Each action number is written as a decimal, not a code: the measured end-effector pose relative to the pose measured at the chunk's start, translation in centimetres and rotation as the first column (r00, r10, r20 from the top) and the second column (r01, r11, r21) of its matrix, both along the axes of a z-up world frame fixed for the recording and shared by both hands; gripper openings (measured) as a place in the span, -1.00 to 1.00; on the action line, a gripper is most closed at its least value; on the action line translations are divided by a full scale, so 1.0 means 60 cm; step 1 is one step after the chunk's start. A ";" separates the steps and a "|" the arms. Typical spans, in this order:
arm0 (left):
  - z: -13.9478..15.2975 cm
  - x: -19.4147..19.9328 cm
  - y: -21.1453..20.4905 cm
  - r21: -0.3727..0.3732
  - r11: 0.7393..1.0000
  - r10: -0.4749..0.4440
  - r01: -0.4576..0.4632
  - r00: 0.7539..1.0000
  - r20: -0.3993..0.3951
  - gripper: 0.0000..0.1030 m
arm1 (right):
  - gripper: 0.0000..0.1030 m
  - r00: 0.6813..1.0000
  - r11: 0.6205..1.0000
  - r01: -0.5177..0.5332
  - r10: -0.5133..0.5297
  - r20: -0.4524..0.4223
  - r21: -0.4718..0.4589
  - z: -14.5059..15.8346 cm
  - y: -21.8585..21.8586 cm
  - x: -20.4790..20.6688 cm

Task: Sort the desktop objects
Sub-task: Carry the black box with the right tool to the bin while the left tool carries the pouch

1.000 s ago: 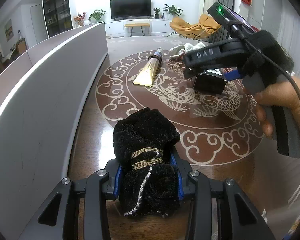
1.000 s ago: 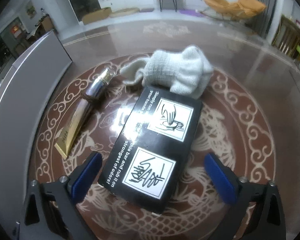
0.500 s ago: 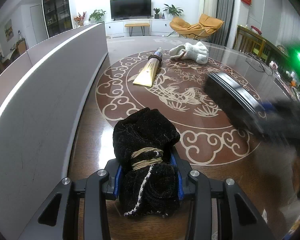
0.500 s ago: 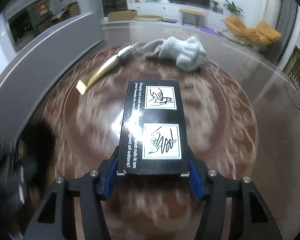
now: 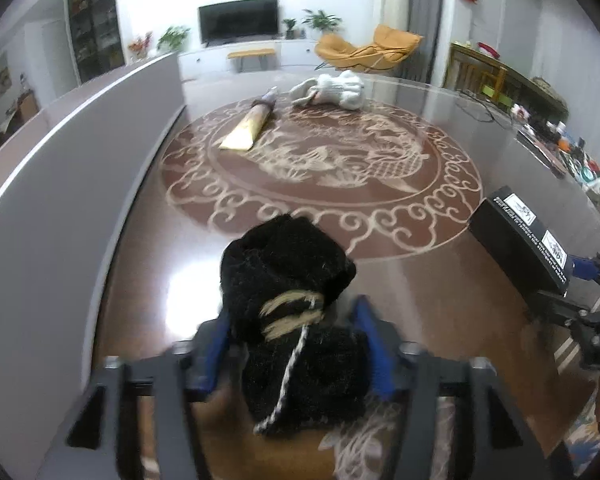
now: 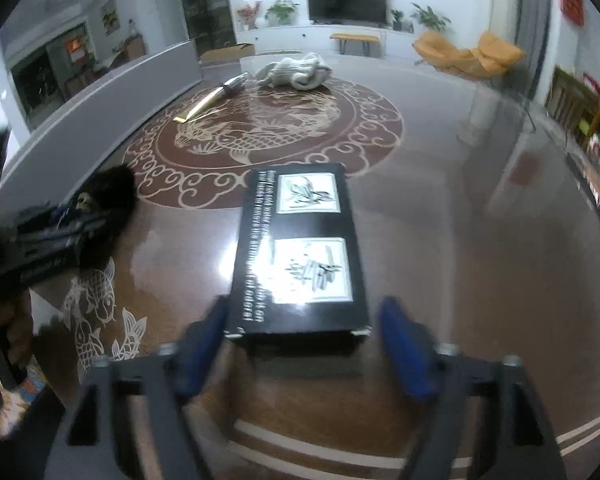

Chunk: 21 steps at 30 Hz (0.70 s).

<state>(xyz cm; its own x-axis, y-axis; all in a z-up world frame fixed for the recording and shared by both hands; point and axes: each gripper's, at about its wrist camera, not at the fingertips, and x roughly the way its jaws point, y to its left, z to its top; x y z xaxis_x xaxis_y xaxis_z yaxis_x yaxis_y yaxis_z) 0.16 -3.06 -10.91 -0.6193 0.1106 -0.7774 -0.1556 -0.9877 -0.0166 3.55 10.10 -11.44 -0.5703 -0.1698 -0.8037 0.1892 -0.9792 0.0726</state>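
A black fuzzy bundle (image 5: 296,312) tied with pale cord lies on the brown table between the fingers of my left gripper (image 5: 296,340). Its jaws are opening and the blue pads stand just off the bundle's sides. A black box (image 6: 300,248) with white picture labels rests on the table between the fingers of my right gripper (image 6: 304,336). Those jaws are opening too, with a gap at the right pad. The left wrist view shows the box (image 5: 516,248) at the right. A gold tube (image 5: 252,128) and a white knitted piece (image 5: 332,88) lie at the far side.
A grey curved partition (image 5: 80,168) runs along the table's left side. A round dragon pattern (image 5: 320,160) covers the table's middle. Cluttered furniture (image 5: 560,140) stands beyond the right edge. A hand (image 6: 16,328) holds the left gripper's handle.
My right gripper shut on the black box, carried it from the middle toward the near right of the table, and opened. My left jaws have spread off the black bundle.
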 end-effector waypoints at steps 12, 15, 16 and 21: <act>-0.002 -0.014 -0.018 0.013 1.000 0.007 -0.008 0.998 0.069 0.70 | 0.84 0.997 0.999 -0.050 0.050 0.064 0.001 -0.001 -0.026 -0.040; -0.002 -0.029 -0.014 0.000 1.000 0.016 -0.016 0.997 0.072 0.62 | 0.73 0.993 0.997 -0.074 0.071 0.095 0.028 -0.004 -0.037 -0.059; 0.000 -0.030 -0.014 0.000 1.000 0.019 -0.019 0.998 0.057 0.19 | 0.30 0.993 0.997 -0.071 0.067 0.096 0.039 0.000 -0.038 -0.064; 0.012 -0.027 -0.006 0.050 0.998 -0.028 0.027 0.999 0.019 -0.35 | 0.15 0.991 0.999 -0.041 0.041 0.127 0.000 0.011 -0.007 -0.047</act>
